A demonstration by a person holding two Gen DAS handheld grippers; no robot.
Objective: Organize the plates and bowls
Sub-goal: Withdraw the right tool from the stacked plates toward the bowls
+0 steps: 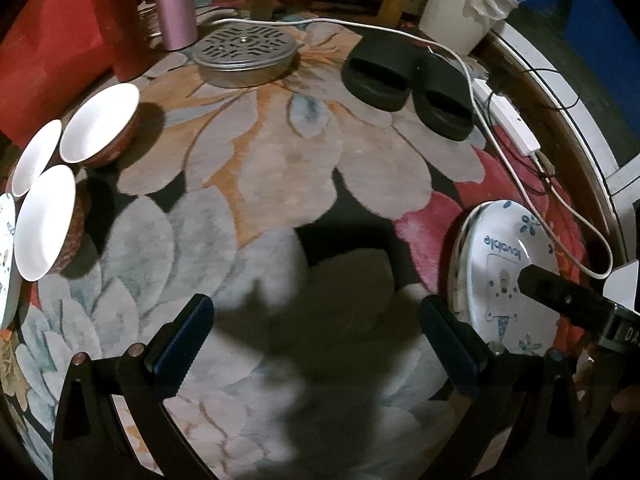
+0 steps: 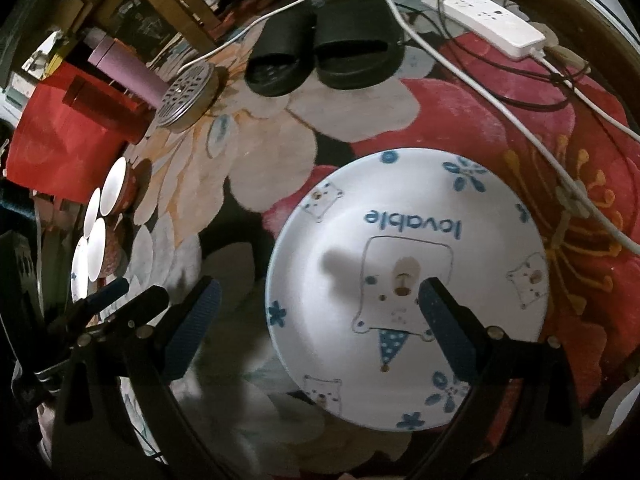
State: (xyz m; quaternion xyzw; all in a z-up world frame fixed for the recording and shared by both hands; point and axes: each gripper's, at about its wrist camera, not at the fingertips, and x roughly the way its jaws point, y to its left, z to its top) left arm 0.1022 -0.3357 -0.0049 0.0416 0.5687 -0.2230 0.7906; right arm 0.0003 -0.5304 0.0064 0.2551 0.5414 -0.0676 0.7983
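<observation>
A white plate (image 2: 408, 280) printed with a blue bear and "lovable" lies on the floral rug. In the left wrist view it tops a small stack of plates (image 1: 508, 264). My right gripper (image 2: 320, 328) hovers open over its near-left edge, one finger above the plate and one off it. My left gripper (image 1: 318, 340) stands open above bare rug, nothing between its fingers. Three bowls, white inside and red outside (image 1: 100, 128) (image 1: 34, 156) (image 1: 46, 220), cluster at the left. Another patterned plate (image 1: 6, 248) shows at the left edge.
A pair of black slippers (image 1: 404, 84) and a round perforated metal tin (image 1: 244, 56) lie at the back of the rug. A pink bottle (image 1: 174, 4), a red canister (image 1: 120, 20) and a white bucket (image 1: 460, 4) stand behind. A white cable (image 1: 492, 136) and a power strip (image 2: 484, 20) run along the right.
</observation>
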